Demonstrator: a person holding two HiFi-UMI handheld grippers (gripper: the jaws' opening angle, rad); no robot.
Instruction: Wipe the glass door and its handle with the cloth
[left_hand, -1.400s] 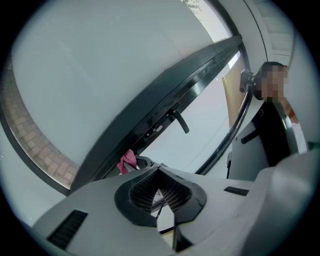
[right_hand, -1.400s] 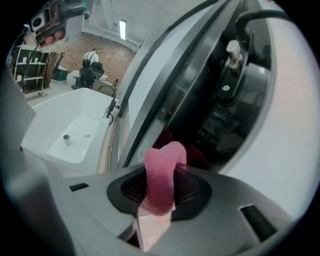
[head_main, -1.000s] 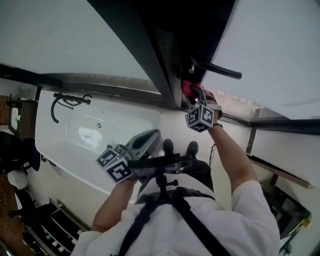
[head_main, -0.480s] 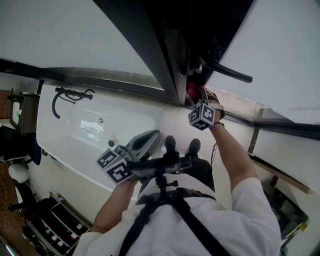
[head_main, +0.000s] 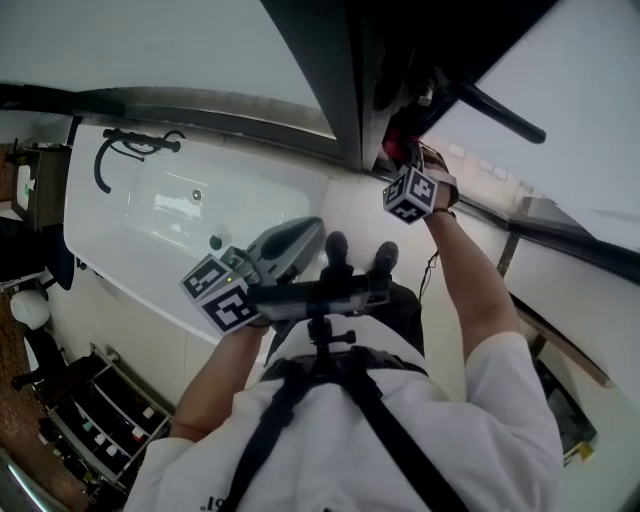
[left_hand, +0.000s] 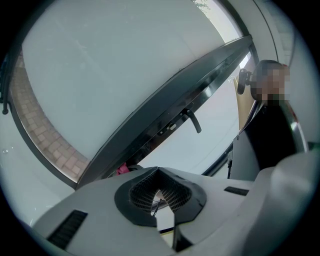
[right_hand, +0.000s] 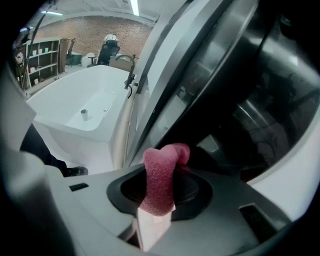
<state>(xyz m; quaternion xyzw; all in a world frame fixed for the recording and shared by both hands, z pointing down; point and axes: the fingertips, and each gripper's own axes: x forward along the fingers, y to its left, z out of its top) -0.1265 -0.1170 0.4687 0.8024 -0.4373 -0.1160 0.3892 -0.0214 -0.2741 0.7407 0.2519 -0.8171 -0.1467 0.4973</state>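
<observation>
Bathtub (head_main: 170, 215) behind, cloth (right_hand: 161, 175) end hidden in right gripper (right_hand: 156, 222)

Head view looks steeply down. Left gripper view faces the door handle (left_hand: 192, 120) well ahead; right gripper view, seemingly close to the door frame (right_hand: 200, 85), shares the bathtub (right_hand: 60, 107) with head view.

We note bathtub (head_main: 170, 230) left of door frame (head_main: 330, 80), handle (head_main: 495, 105) right of it, cloth (head_main: 397, 150) at the frame near the handle, rack (head_main: 90, 430) beside bathtub.

white bathtub (head_main: 250, 212) with a black faucet (head_main: 130, 148) at its rim; a shelf rack (head_main: 95, 425) stands nearby.
</observation>
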